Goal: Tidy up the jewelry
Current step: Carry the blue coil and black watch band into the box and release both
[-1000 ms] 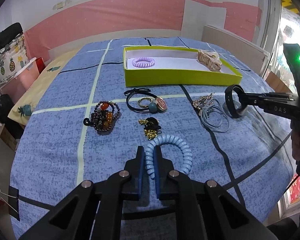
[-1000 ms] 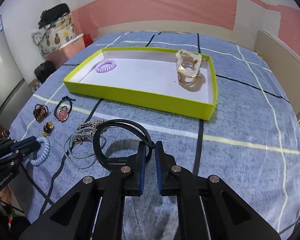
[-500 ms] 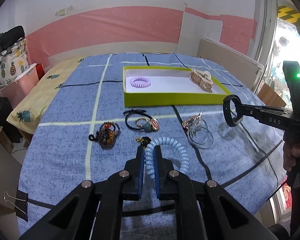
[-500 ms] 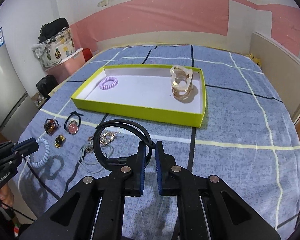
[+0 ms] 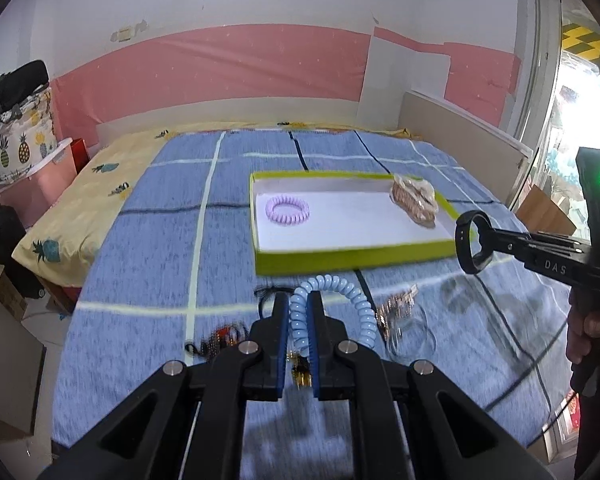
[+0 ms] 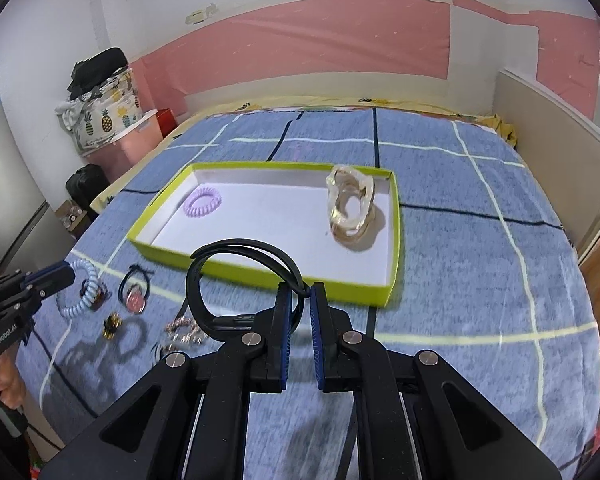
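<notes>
We hold the left tongs (image 5: 299, 332) closed on a pale blue coil hair tie (image 5: 340, 304), one strand of the spiral pinched between the blue pads while the rest of the loop arches up and off to the right. In the right wrist view the same tie (image 6: 85, 292) hangs from those tongs (image 6: 54, 278) above the bed, clear of the blanket.

Our right tongs (image 6: 299, 332) are clamped on a black band (image 6: 236, 276), gripped at its right end so that the loop stands out to the left of the fingers. From the left wrist view the band (image 5: 471, 245) sits in the air at the tip of the right tongs (image 5: 486, 240), just in front of the near right corner of the tray.

The lime-green tray (image 6: 394, 248) lies on the blue checked blanket (image 6: 460, 280) beyond both tools. Inside it a lilac coil tie (image 6: 203, 202) rests near the left end, and a pile of clear, gold-toned bangles (image 6: 350, 208) sits near the right end, well apart from it.

Several pieces lie loose on the blanket in front of the tray: a black loop with a pink round charm (image 6: 134, 292), a small dark and gold piece (image 6: 113, 322), and a cluster of pale metal trinkets (image 6: 182, 330) with thin grey rings beside it. A dark beaded piece (image 5: 220, 338) lies left of the left tongs; motion blur hides its detail.
</notes>
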Available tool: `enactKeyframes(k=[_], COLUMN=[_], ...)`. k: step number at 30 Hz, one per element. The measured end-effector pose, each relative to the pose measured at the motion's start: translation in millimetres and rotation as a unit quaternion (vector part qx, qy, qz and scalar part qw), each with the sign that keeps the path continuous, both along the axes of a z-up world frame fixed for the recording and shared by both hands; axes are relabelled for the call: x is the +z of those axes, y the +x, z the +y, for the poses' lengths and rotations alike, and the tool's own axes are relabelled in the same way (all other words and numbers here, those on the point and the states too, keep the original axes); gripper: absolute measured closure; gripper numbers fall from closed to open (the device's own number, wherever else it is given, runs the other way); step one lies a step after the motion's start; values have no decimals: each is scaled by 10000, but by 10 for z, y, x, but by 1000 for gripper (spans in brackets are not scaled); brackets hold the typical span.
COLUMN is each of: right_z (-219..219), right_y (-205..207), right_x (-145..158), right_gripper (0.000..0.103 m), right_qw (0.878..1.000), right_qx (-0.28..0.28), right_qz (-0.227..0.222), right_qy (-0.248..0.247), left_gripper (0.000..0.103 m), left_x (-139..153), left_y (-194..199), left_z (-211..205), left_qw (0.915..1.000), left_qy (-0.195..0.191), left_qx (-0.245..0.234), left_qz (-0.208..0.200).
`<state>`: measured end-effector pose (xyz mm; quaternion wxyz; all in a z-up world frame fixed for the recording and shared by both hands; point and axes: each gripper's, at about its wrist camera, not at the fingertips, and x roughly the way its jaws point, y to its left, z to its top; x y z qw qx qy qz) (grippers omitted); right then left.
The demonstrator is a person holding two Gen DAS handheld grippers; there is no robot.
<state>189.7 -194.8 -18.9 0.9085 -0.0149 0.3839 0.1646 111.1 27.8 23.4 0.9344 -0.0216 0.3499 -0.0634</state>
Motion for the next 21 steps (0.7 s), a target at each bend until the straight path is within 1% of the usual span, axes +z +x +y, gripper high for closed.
enactKeyframes(k=[5, 10, 16, 21], right_z=[-19, -15, 25, 105], right_y=[275, 569, 765, 799], right_x=[22, -30, -227, -349], right_gripper=[94, 94, 94, 94], right_qw=[9999, 9996, 9986, 9976], right_qx=[-113, -196, -154, -22], right_qz=[39, 193, 506, 692], right_qy=[6, 25, 10, -98], left_gripper=[94, 94, 94, 94], left_x=[101, 138, 34, -76], left_y=[255, 540, 853, 1035], left_z=[-29, -51, -75, -74], left_qw=[9999, 9999, 10000, 9998], left_qy=[46, 67, 87, 102], left_qx=[-29, -42, -29, 4], left_qz=[-127, -147, -2, 173])
